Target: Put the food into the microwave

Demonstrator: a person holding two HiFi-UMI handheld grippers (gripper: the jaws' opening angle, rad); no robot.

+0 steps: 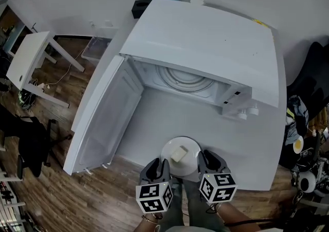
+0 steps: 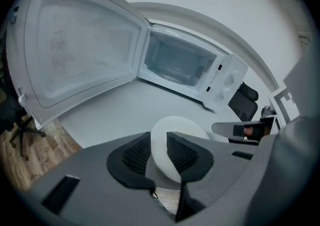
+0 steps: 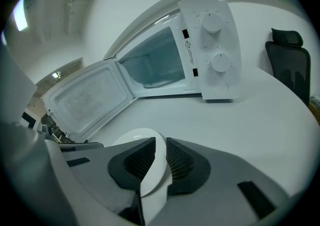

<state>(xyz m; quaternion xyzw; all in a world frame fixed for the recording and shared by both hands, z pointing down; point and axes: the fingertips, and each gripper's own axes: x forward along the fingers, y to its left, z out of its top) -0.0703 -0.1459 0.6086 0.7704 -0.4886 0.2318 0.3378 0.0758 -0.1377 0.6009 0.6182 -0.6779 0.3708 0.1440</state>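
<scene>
My left tool (image 2: 159, 146) and right tool (image 3: 160, 153) each clamp an opposite rim of the plate (image 1: 191, 163), so the food (image 1: 179, 153) rides level. The plate is at the surface (image 1: 175, 107) front edge, facing the open microwave (image 1: 205, 35).

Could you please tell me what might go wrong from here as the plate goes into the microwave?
1. The left gripper and right gripper pinch only the rim of the plate; uneven motion could tilt it and the loose food might slide off.
2. The plate is at the near edge of the table, so a slip could drop it to the floor.
3. The microwave opening looks tight for both grippers; one might hit the open door.
</scene>
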